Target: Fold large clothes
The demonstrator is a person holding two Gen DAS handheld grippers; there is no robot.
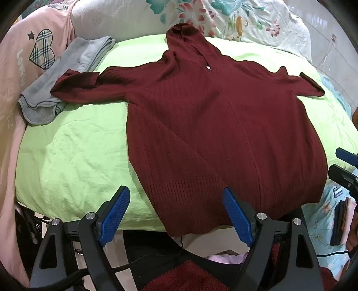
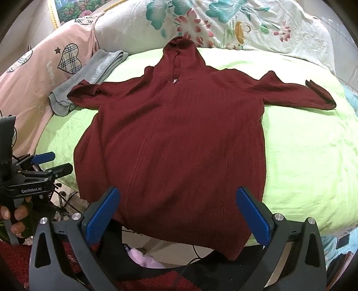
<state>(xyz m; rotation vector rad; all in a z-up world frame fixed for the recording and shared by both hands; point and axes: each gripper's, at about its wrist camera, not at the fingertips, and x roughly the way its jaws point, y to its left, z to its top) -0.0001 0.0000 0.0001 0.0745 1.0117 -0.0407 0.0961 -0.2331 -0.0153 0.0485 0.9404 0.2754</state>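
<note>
Maroon knit hooded cardigan [image 1: 219,125] lies spread flat, front up, on a lime-green sheet [image 1: 73,152] covering the bed. Hood at the far end, hem nearest the grippers and drooping a little over the bed's near edge. Long axis runs straight away from both cameras, marked by the front seam down the middle. Sleeves out to either side; the left sleeve's cuff lies over a folded grey towel [image 1: 64,76].

Left gripper [image 1: 176,197]: fingers spread wide, nothing between the pads, held just off the hem's left corner. Right gripper [image 2: 177,198]: fingers also spread wide and empty, framing the hem's right half. Neither touches the knit. Each hand looks about equally near its own hem corner, so the coming move likely turns on hem to hood along that axis, or a sleeve folded in first; I cannot say which.

Right wrist view alone shows the left gripper from the side, with the person's fingers [image 2: 18,215] round its handle. It also shows the whole right sleeve clear on the sheet. Left wrist view shows only the right gripper's tips at the frame edge, and more of the towel.

Beyond: pink bedding [image 1: 33,56] with plaid hearts, flowered quilt [image 1: 235,20] behind the hood.
</note>
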